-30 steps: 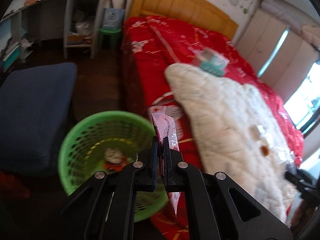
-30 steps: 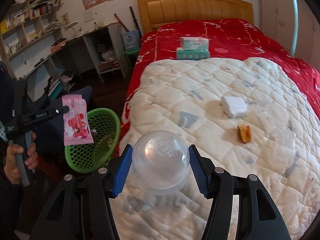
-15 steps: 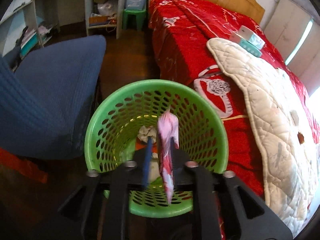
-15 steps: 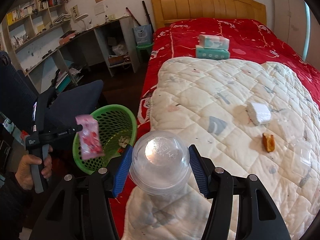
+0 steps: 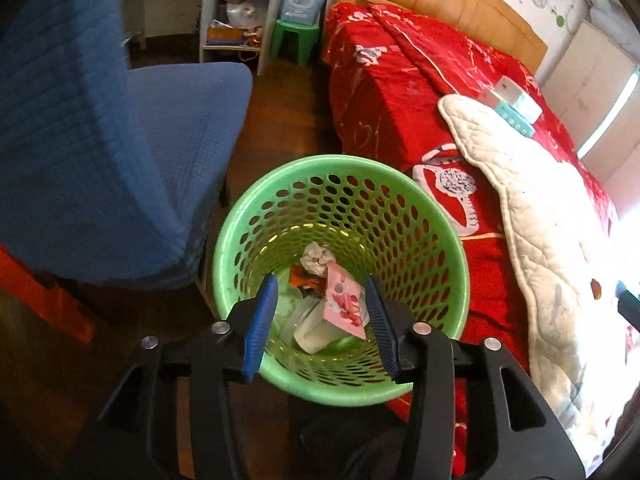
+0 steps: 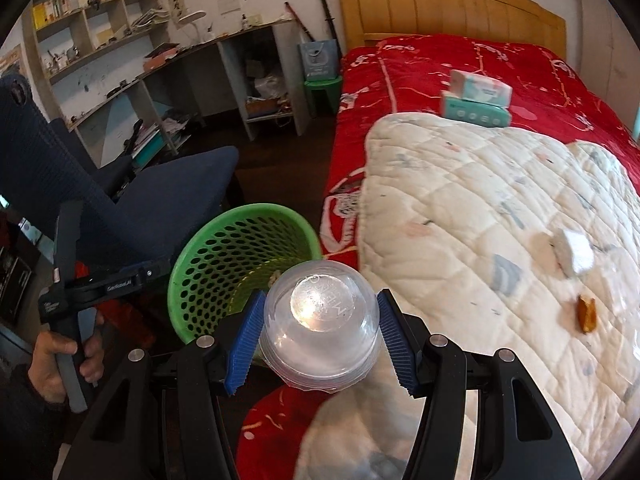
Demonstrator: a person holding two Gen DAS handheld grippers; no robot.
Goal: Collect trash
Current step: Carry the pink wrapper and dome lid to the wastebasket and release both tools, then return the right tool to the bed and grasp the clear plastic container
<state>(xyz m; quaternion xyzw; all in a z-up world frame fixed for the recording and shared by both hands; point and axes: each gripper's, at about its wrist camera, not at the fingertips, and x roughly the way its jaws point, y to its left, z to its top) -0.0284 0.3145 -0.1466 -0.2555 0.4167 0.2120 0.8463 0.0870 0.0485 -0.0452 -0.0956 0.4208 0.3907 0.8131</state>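
Observation:
My left gripper [image 5: 320,286] is open and empty, right above the green mesh trash basket [image 5: 452,232]. A pink snack wrapper [image 5: 345,307] lies inside the basket on crumpled paper and other trash. My right gripper [image 6: 320,312] is shut on a clear plastic cup [image 6: 320,328], held over the bed's edge just right of the basket [image 6: 192,264]. The left gripper [image 6: 120,278] shows over the basket's left rim in the right wrist view. On the white quilt [image 6: 500,208] lie a white crumpled piece [image 6: 576,254] and an orange scrap [image 6: 586,314].
A blue office chair [image 5: 120,160] stands left of the basket. The bed with a red cover [image 5: 400,92] is on the right. Two tissue packs [image 6: 476,98] sit on it. A desk with shelves [image 6: 240,64] and a green stool [image 5: 294,38] stand behind.
My left gripper moved over the basket, opened and let go of the pink wrapper, which now lies inside. My right gripper moved left toward the basket with the cup.

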